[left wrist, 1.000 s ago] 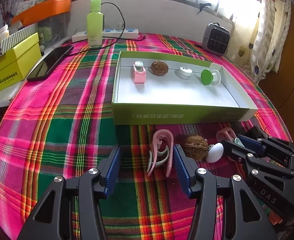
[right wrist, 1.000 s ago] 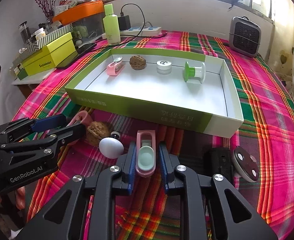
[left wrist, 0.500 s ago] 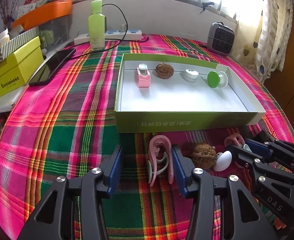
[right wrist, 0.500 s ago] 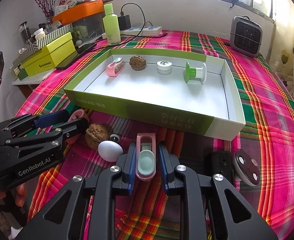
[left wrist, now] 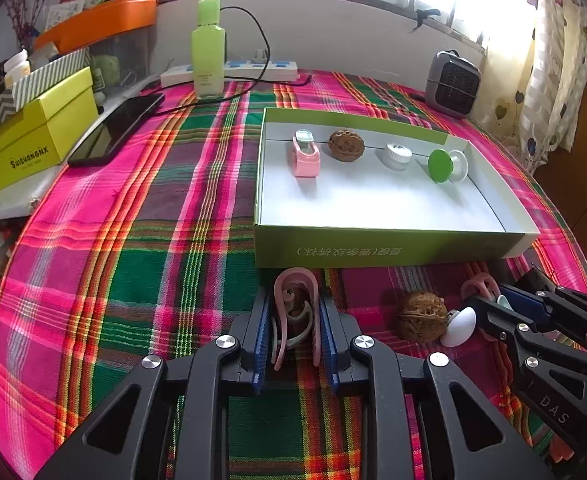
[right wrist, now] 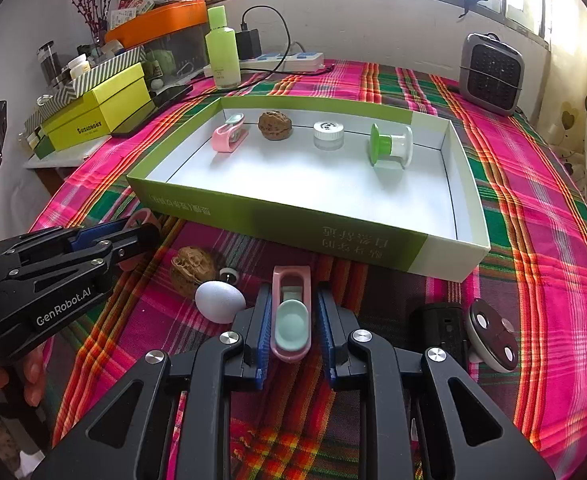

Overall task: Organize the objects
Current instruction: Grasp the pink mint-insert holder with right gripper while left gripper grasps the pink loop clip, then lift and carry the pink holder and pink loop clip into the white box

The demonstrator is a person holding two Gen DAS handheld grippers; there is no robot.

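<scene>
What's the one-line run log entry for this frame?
left gripper: shut on pink clip | right gripper: shut on pink holder | tray: four items | walnut, egg: outside on cloth

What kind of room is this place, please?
Probably a room in a home: a table with a plaid cloth below a curtained window, with a power strip, a phone and a small heater.

Readable markings:
- Left gripper (right wrist: 141, 236), side of body: "GenRobot.AI", white lettering.
- Right gripper (left wrist: 493, 304), side of body: "DAS", remainder cut off.
- Yellow box (right wrist: 97, 114), front face: "SUISHANGNX", small print, spelling uncertain.
- Green tray (left wrist: 373, 250), outer front wall: Chinese characters, upside down, illegible.
</scene>
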